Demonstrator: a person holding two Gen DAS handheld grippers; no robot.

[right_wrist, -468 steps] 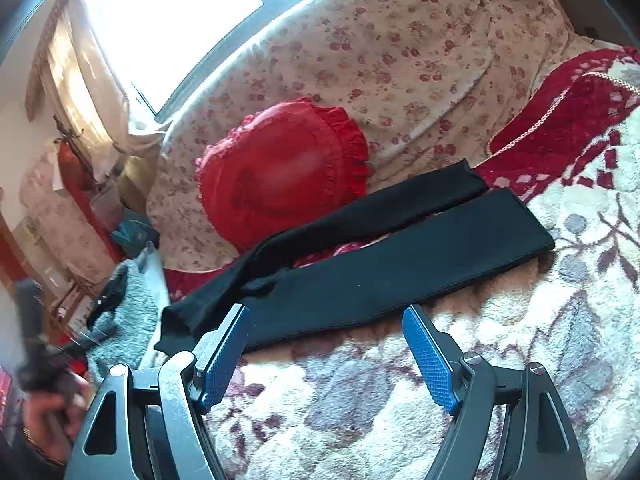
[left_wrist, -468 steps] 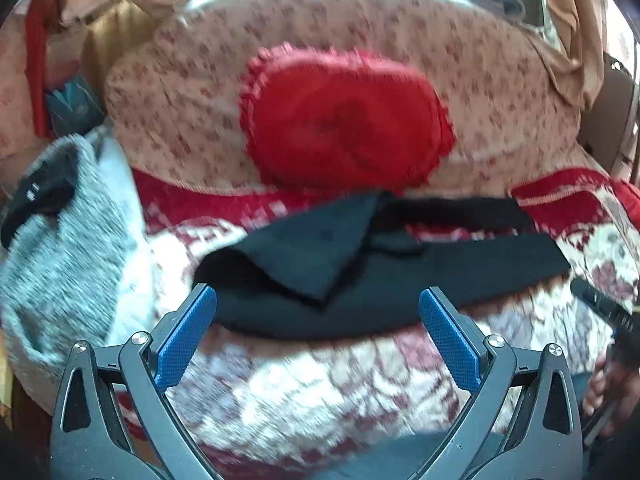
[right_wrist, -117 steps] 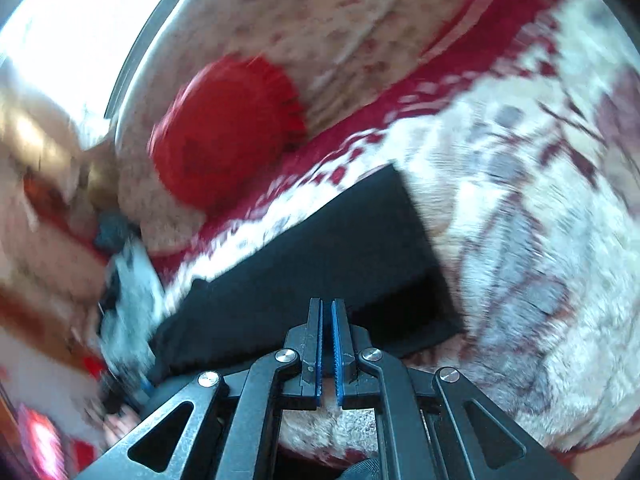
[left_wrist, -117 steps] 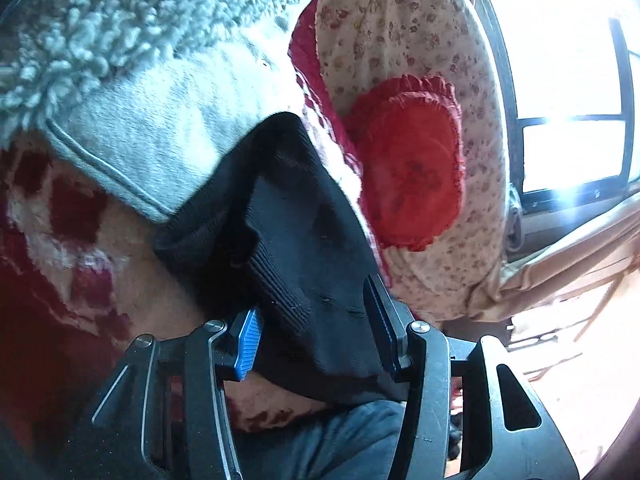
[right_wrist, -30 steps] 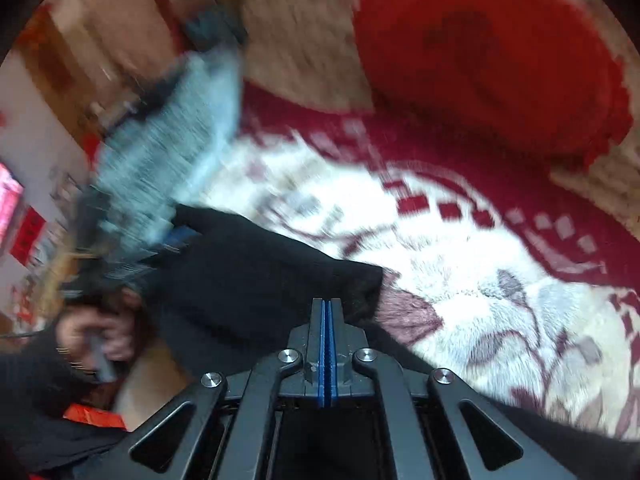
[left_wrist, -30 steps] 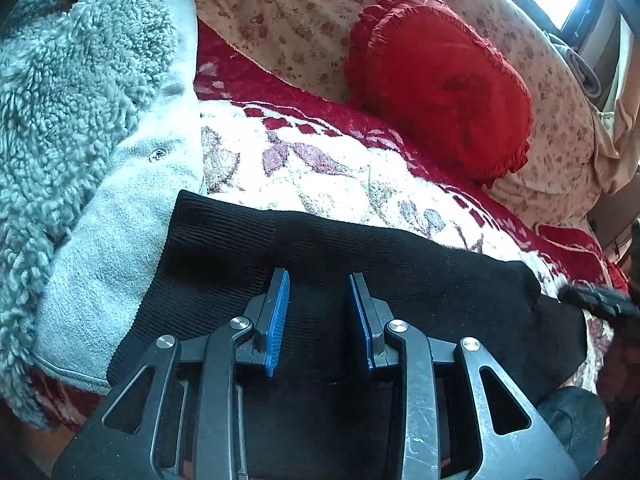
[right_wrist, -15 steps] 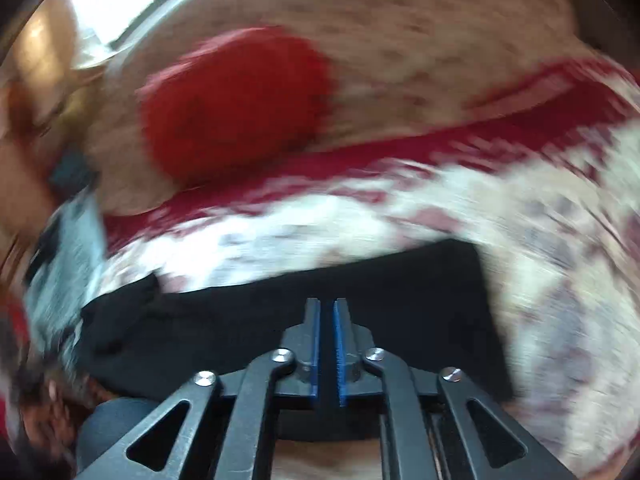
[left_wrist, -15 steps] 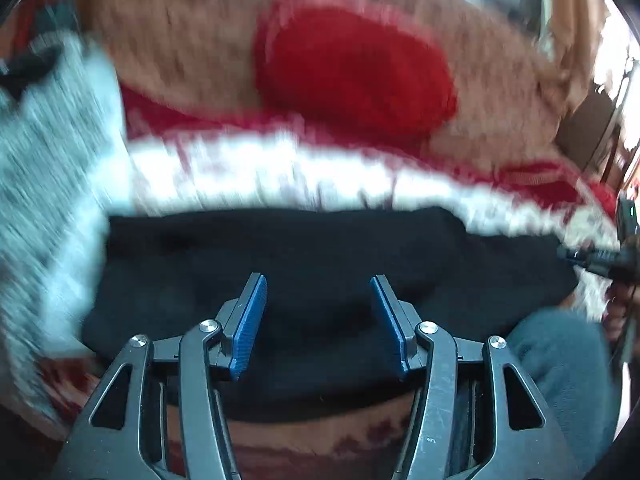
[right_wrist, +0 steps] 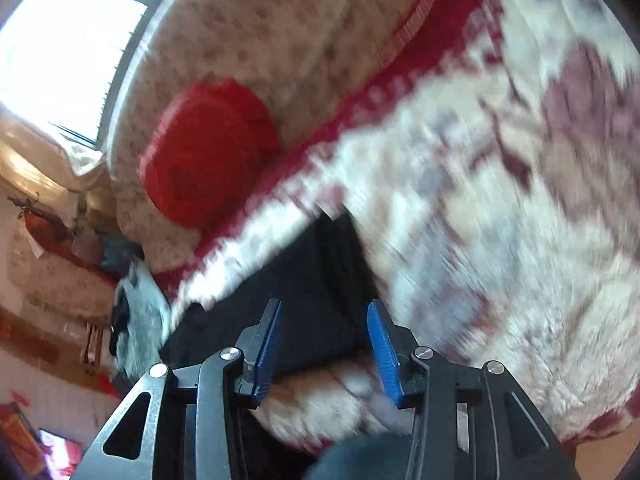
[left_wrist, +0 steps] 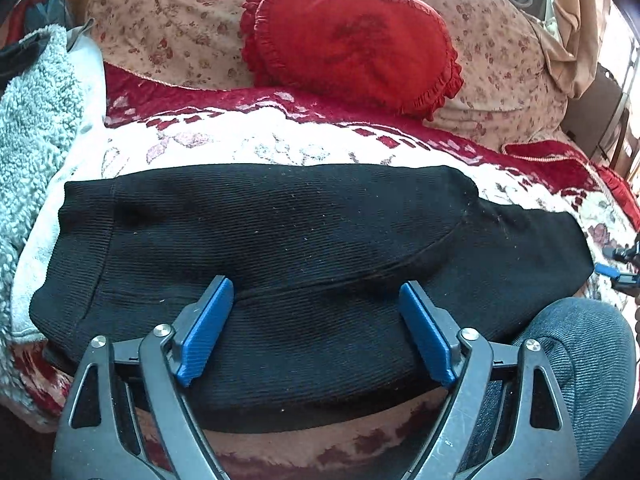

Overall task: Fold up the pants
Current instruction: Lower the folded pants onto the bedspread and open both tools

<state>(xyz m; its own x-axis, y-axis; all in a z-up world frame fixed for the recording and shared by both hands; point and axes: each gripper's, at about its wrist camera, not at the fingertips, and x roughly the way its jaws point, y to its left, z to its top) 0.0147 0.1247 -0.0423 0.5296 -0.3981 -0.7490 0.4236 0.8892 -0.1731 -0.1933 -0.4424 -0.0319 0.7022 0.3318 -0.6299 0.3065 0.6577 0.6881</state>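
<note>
Fingers of the left gripper [left_wrist: 316, 332] stand wide apart with nothing between them, poised over the near edge of the pants [left_wrist: 280, 248]. The right gripper [right_wrist: 324, 340] is parted about halfway and also holds nothing; its view is blurred, aimed at the pants' [right_wrist: 296, 304] end. The black pants lie folded in a flat band across the blanket [left_wrist: 280, 144], one layer over another. A red cushion [left_wrist: 352, 36] leans on the floral pillow [left_wrist: 168, 28] behind. A grey fleece [left_wrist: 32, 128] lies at the left, its edge under the pants.
</note>
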